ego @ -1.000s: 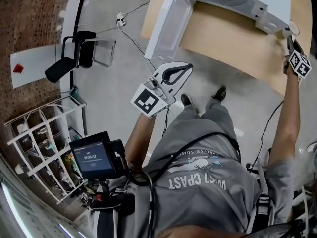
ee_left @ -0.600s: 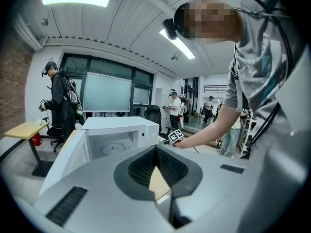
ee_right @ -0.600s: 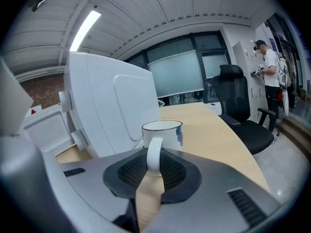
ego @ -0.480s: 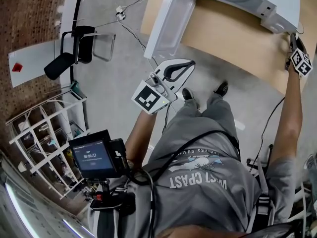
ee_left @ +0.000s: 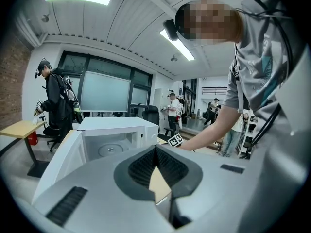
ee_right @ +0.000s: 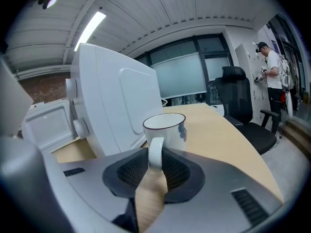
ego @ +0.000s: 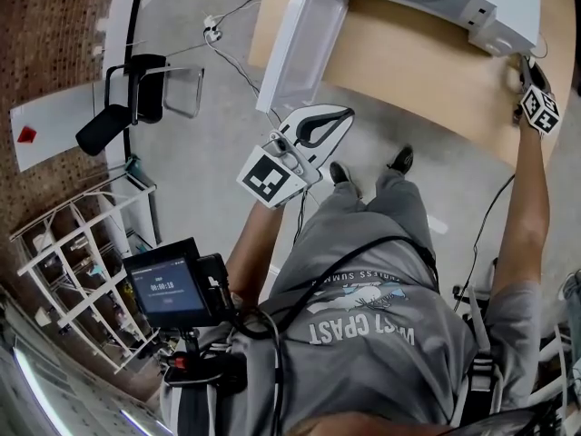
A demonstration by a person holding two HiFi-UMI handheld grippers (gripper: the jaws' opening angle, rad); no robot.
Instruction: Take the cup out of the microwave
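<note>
While the right gripper (ee_right: 154, 155) has its jaws closed partway on the handle of the cup (ee_right: 166, 128), the cup stands upright at the middle of the right gripper view. Its mouth faces up and its handle points toward the camera, over the wooden table (ee_right: 228, 140), just right of the microwave (ee_right: 116, 101). The left gripper (ee_left: 155, 149), at lower centre of its own view, has its tips together on nothing.

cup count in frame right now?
1. The white cup is clamped by its handle in the right gripper, over the table beside the microwave. The microwave's open inside shows only its turntable; its lower part is hidden.
</note>
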